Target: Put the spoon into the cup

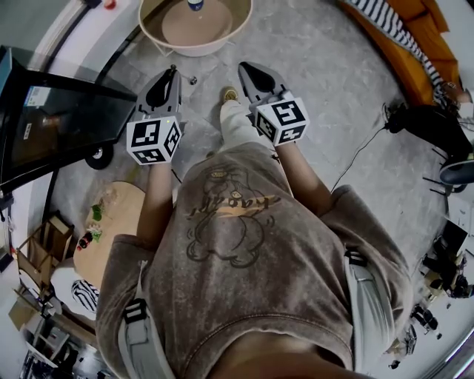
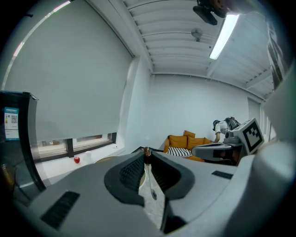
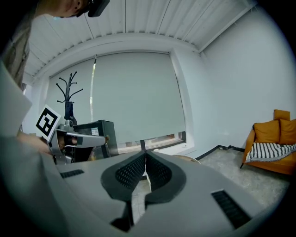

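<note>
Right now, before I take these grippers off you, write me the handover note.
Left gripper: shut on the spoon, whose brown end pokes out past the jaw tips.
Right gripper: shut, nothing in it.
Both are held out level, side by side, away from any surface.
Cup: not clearly seen. A small item stands on the round beige table ahead, but the head view's edge cuts it off.
Done: spoon picked up.
Left: reach the table, find the cup, put the spoon in it.
</note>
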`<state>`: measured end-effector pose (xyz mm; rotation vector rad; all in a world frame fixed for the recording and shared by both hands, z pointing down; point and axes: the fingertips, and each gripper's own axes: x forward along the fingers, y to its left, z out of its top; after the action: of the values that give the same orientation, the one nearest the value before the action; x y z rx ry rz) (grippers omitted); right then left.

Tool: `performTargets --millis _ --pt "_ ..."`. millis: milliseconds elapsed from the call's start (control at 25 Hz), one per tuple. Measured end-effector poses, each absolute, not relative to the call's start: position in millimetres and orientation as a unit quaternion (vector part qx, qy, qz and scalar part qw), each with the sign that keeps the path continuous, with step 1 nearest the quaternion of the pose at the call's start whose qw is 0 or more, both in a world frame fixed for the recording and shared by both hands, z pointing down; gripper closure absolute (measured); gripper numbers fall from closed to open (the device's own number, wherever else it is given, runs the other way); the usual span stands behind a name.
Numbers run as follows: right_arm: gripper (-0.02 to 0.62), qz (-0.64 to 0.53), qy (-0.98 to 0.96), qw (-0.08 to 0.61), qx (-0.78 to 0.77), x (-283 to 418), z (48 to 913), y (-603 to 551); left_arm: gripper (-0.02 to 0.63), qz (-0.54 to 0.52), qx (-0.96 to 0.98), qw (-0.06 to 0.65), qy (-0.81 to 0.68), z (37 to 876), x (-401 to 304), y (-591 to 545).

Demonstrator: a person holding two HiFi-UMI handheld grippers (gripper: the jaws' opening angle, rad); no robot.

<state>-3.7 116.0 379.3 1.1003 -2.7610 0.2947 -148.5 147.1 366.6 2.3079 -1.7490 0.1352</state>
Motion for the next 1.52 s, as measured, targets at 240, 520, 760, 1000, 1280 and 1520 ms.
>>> performTargets --millis 240,520,760,1000,1280,1520 --pt "0.577 0.104 -0.920 0.076 0.370 -7 380 73 0.549 0.044 0.791 0.120 -0.598 364 -150 104" --pt "0.577 0.105 -0.925 0.076 0.357 -13 370 20 0.549 0.042 0.786 0.119 -0.605 350 -151 51" --pt "0.577 0.106 -0.930 0.083 0.343 -14 367 -30 0.549 0.040 0.778 0.122 -0.615 345 -148 2" --pt "0.577 0.110 -0.936 0.091 0.323 -14 369 -86 0.549 0.041 0.763 0.129 -0.632 345 -150 -51" --pt "0.577 0.107 -0.944 0.094 0.299 -10 371 -148 0.549 0.041 0.747 0.126 -0.651 343 -144 -106" --pt "0.577 0.112 -0.947 0.100 0.285 -17 377 -173 0.549 0.038 0.733 0.126 -0.668 345 -154 -126"
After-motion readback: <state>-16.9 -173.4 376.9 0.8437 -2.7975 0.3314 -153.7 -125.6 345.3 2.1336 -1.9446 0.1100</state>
